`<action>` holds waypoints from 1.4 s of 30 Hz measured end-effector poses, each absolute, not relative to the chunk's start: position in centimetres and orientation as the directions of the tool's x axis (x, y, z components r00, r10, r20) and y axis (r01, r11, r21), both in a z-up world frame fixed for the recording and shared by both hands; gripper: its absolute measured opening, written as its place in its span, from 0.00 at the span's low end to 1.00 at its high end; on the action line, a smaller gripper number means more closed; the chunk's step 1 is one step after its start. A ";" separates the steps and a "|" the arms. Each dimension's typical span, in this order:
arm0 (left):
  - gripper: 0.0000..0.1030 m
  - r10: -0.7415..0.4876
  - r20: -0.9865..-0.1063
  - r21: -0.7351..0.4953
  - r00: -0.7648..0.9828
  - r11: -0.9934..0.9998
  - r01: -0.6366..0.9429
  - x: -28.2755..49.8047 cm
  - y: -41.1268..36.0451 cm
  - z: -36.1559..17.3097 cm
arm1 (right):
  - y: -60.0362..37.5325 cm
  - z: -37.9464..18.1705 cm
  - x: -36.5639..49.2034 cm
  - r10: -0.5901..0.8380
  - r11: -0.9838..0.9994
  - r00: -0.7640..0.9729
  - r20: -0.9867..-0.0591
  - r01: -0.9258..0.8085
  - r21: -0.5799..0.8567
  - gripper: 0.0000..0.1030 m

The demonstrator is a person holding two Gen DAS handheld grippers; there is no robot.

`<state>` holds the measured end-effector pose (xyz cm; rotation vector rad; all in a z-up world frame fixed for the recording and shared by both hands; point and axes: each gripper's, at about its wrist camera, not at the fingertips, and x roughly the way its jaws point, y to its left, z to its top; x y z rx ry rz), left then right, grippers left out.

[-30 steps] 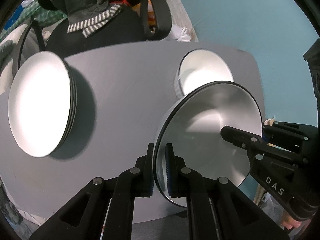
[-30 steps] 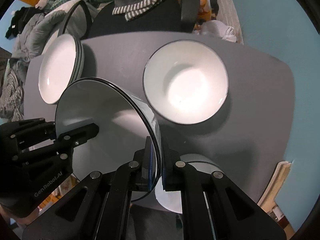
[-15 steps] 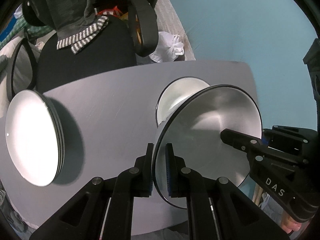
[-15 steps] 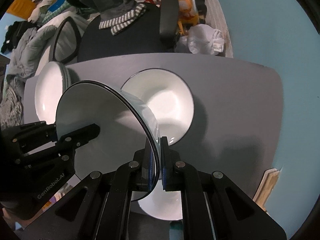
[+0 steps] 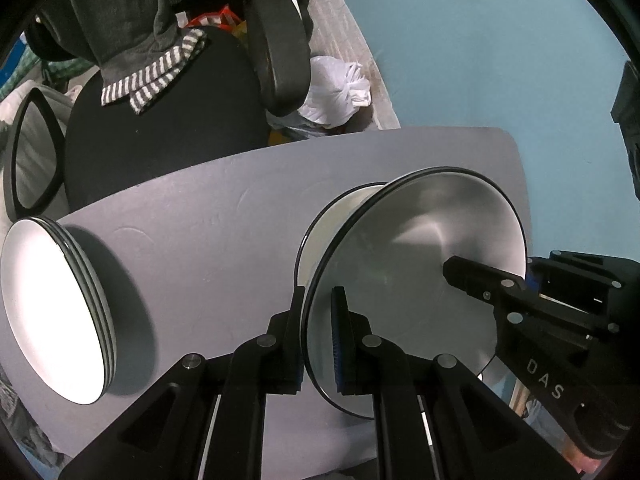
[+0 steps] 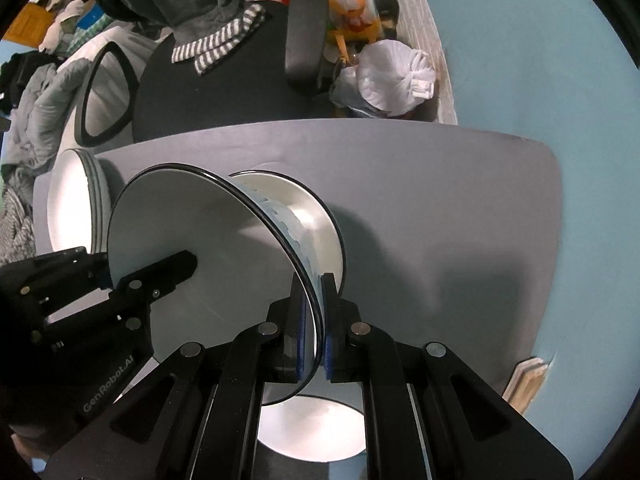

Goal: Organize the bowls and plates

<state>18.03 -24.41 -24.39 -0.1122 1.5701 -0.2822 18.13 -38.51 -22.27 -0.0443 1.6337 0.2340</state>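
Note:
Both grippers hold one white, dark-rimmed bowl (image 5: 416, 264) above the grey table (image 5: 208, 216). My left gripper (image 5: 318, 336) is shut on its left rim. My right gripper (image 6: 316, 320) is shut on its right rim; the bowl (image 6: 188, 232) shows there too. A second white bowl (image 6: 316, 220) sits on the table right behind and under the held one, mostly hidden; its edge shows in the left wrist view (image 5: 340, 208). A stack of white plates (image 5: 52, 312) lies at the table's left end and shows in the right wrist view (image 6: 72, 200).
Another white bowl (image 6: 312, 428) lies at the near table edge under my right gripper. A black office chair (image 5: 168, 120) with a striped cloth stands behind the table. A white bag (image 6: 396, 76) lies on the floor by the blue wall (image 5: 480, 60).
Both grippers have carried the held bowl forward, so it now sits over the second bowl and hides most of it. The grip on both rims is unchanged.

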 end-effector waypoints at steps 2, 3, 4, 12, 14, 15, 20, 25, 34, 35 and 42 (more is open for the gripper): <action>0.09 -0.244 -0.969 -0.245 -0.027 0.964 0.103 18.2 -24.4 -24.6 | -38.5 -22.6 18.2 0.111 0.977 -0.085 -0.990 -0.171 0.124 0.07; 0.09 -0.242 -0.970 -0.243 -0.022 0.965 0.103 18.1 -24.4 -24.4 | -38.5 -22.6 18.3 0.111 0.977 -0.087 -0.990 -0.172 0.125 0.07; 0.09 -0.236 -0.972 -0.237 -0.018 0.966 0.107 18.1 -24.5 -24.4 | -38.5 -22.6 18.2 0.113 0.977 -0.088 -0.990 -0.171 0.127 0.07; 0.10 -0.184 -0.983 -0.185 -0.023 0.974 0.134 18.7 -24.8 -24.6 | -39.0 -22.7 18.9 0.099 0.984 -0.111 -0.989 -0.139 0.114 0.08; 0.11 -0.192 -0.981 -0.193 -0.026 0.971 0.141 18.7 -24.9 -24.8 | -39.1 -22.6 19.2 0.084 0.984 -0.104 -0.991 -0.146 0.099 0.10; 0.11 -0.188 -0.982 -0.190 -0.027 0.971 0.145 18.7 -25.0 -24.8 | -39.2 -22.5 19.3 0.083 0.985 -0.108 -0.991 -0.145 0.099 0.10; 0.13 -0.177 -0.983 -0.181 -0.040 0.972 0.153 18.6 -25.0 -25.1 | -39.4 -22.4 19.4 0.090 0.983 -0.116 -0.989 -0.148 0.106 0.10; 0.33 -0.153 -0.988 -0.152 -0.006 0.977 0.148 18.4 -24.6 -24.8 | -39.1 -22.3 19.3 0.077 0.982 -0.114 -0.990 -0.164 0.096 0.11; 0.49 -0.156 -0.986 -0.148 0.065 0.981 0.125 17.6 -23.9 -22.7 | -39.2 -21.4 18.3 0.034 0.982 -0.068 -0.997 -0.186 0.046 0.39; 0.49 -0.162 -0.984 -0.152 0.068 0.980 0.125 17.5 -23.9 -22.5 | -39.3 -21.1 18.2 0.031 0.981 -0.059 -0.998 -0.189 0.041 0.43; 0.53 -0.205 -0.974 -0.193 0.096 0.973 0.127 16.0 -23.9 -20.7 | -39.7 -19.4 16.9 -0.007 0.979 0.002 -1.000 -0.202 -0.007 0.46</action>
